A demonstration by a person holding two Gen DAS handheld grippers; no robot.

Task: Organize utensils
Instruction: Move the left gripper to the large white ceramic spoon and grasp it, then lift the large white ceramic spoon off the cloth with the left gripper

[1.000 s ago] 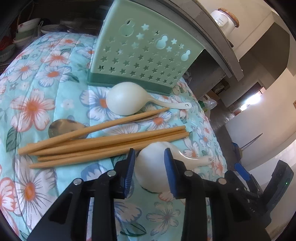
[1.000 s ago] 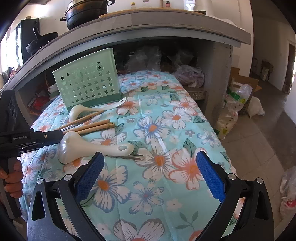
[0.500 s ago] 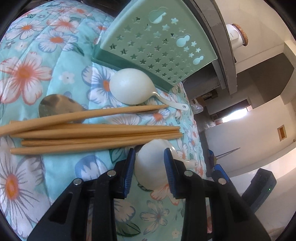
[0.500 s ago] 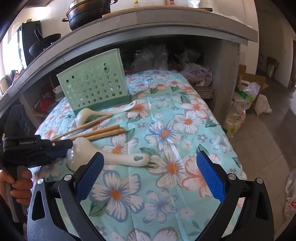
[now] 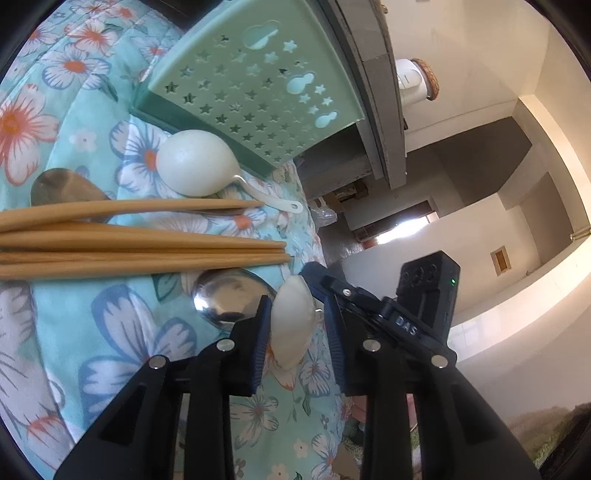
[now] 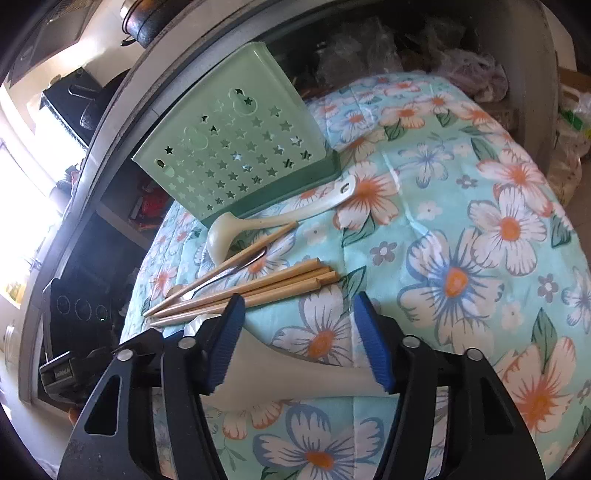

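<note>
My left gripper (image 5: 295, 328) is shut on the bowl of a white ladle (image 5: 291, 326) and holds it tilted on edge above the cloth. The ladle's handle (image 6: 295, 373) runs across between the pads of my right gripper (image 6: 301, 345), which stands partly open around it. A metal spoon (image 5: 231, 295) lies uncovered just beside the left fingers. Several wooden chopsticks (image 5: 140, 247) lie in a bundle beyond. A second white ladle (image 5: 192, 166) rests against the green star-cut utensil holder (image 5: 258, 85); the holder (image 6: 236, 155) also shows in the right wrist view.
Another metal spoon (image 5: 62, 186) lies under the far chopstick. A floral cloth (image 6: 461, 236) covers the table. A grey concrete counter (image 6: 258, 33) overhangs the holder. Bags and clutter sit behind the table at the right.
The left gripper has lifted and tilted the white ladle, uncovering a metal spoon. The right gripper has come in low and narrowed around the ladle's handle.
</note>
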